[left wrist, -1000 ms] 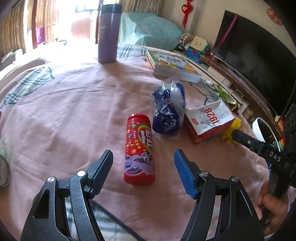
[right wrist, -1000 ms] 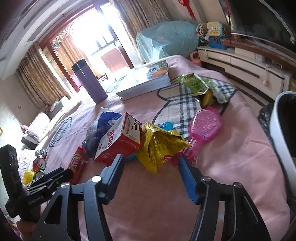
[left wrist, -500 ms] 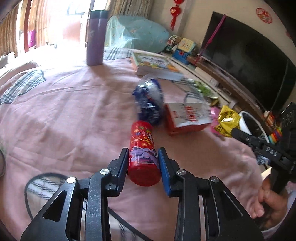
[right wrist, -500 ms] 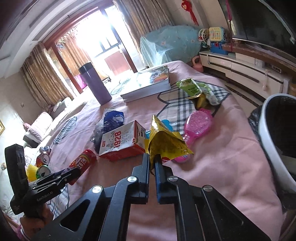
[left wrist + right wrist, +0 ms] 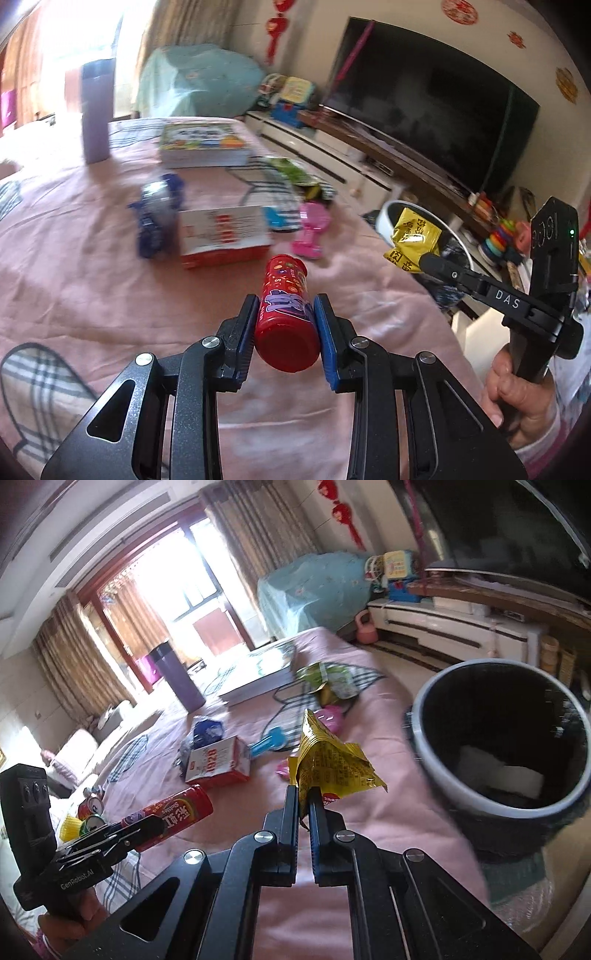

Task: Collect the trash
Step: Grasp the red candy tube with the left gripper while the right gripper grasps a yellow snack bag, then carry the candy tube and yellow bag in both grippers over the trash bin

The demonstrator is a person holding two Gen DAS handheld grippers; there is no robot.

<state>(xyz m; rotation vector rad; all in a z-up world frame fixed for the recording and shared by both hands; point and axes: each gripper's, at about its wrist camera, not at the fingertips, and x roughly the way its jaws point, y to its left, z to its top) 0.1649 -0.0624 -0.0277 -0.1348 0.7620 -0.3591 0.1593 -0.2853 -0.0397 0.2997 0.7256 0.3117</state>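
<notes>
Two pieces of trash are up off the pink bed: left gripper (image 5: pixel 284 328) jaws clamp the red candy tube (image 5: pixel 286 314), right gripper (image 5: pixel 303 805) jaws pinch the yellow wrapper (image 5: pixel 330 764). Best carry both squarely above the black bin (image 5: pixel 495 805) before letting go.

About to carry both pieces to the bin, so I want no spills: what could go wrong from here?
1. The right gripper pinches only a bottom corner of the yellow wrapper; the crinkled foil could slip out short of the bin.
2. The left gripper clamps the smooth red candy tube near its base, most of it sticking out forward; it may pivot or slide free.
</notes>
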